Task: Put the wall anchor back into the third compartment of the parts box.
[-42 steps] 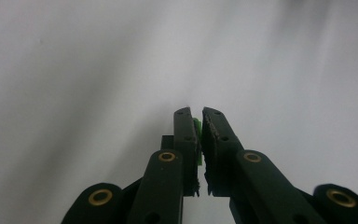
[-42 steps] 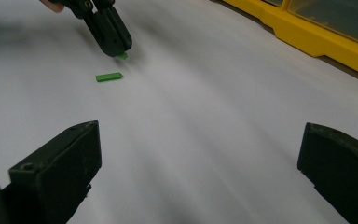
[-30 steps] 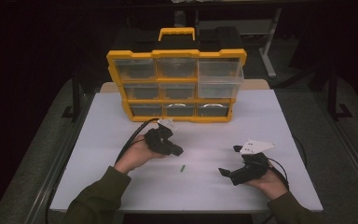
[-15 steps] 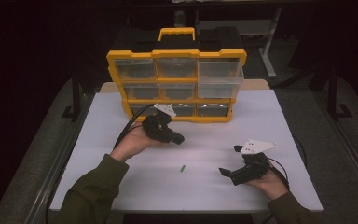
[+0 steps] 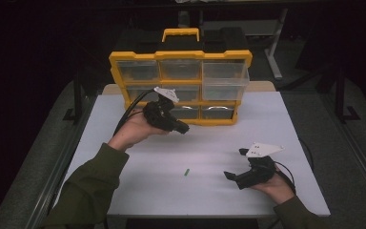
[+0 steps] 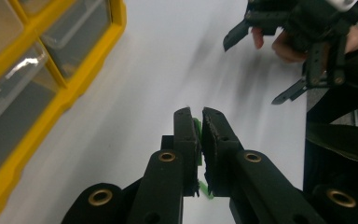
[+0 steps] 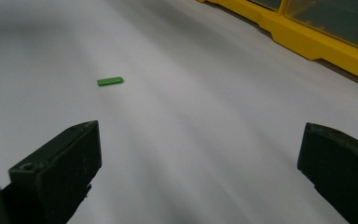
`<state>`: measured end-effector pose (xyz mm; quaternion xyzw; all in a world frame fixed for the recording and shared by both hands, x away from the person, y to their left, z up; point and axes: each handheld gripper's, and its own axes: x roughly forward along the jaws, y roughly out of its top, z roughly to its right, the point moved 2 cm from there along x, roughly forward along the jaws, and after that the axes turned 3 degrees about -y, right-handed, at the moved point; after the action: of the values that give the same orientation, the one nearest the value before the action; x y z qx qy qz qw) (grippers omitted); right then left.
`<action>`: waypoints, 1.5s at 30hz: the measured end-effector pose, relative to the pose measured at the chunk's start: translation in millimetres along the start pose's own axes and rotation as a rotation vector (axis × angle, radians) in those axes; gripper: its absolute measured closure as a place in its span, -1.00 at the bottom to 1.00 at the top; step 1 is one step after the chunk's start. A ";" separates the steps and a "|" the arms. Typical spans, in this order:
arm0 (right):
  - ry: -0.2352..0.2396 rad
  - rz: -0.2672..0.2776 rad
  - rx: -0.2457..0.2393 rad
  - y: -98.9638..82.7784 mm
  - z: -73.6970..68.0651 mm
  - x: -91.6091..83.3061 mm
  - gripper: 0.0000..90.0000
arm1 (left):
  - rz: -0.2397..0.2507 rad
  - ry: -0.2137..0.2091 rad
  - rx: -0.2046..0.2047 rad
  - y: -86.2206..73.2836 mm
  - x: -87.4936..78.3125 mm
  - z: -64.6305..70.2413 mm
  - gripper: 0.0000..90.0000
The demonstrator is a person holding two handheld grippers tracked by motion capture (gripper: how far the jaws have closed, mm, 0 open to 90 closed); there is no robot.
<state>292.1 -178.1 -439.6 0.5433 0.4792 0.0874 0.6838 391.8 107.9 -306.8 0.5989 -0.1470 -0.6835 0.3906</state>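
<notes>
My left gripper (image 5: 183, 128) hovers just in front of the bottom row of a yellow drawer organizer (image 5: 179, 55). In the left gripper view its jaws (image 6: 196, 115) are shut on a thin green strip (image 6: 197, 139) that pokes out below them. A second small green piece (image 5: 187, 172) lies flat on the white table (image 5: 271, 124), left of my right gripper (image 5: 236, 163). That gripper stands wide open and holds nothing. In the right gripper view the green piece (image 7: 110, 81) lies ahead and to the left of the gripper (image 7: 200, 140).
The organizer (image 6: 77, 86) has clear drawers in three rows and a black and yellow handle (image 5: 180, 32) on top; its lower frame (image 7: 307, 39) shows in the right gripper view. Table edges drop to a dark floor on both sides.
My left gripper has moved away from me and to the right, up to the organizer's bottom row. The right gripper and the loose green piece have stayed put.
</notes>
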 end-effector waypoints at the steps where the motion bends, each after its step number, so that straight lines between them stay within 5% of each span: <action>1: 0.000 0.000 0.000 -0.1 0.3 0.3 -1.00 | 0.000 0.003 0.006 2.7 -2.3 -0.3 0.90; 21: 0.002 -0.002 -0.001 -0.4 -0.1 -0.3 -1.00 | 0.013 0.028 0.081 61.1 -39.8 6.0 0.90; 45: 0.006 0.002 0.001 0.0 -0.5 -1.1 -1.00 | 0.051 0.078 0.096 132.4 -76.1 7.6 0.89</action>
<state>291.1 -178.4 -438.9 0.5438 0.4810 0.0895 0.6819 430.5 73.7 -162.8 0.6391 -0.1797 -0.6417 0.3839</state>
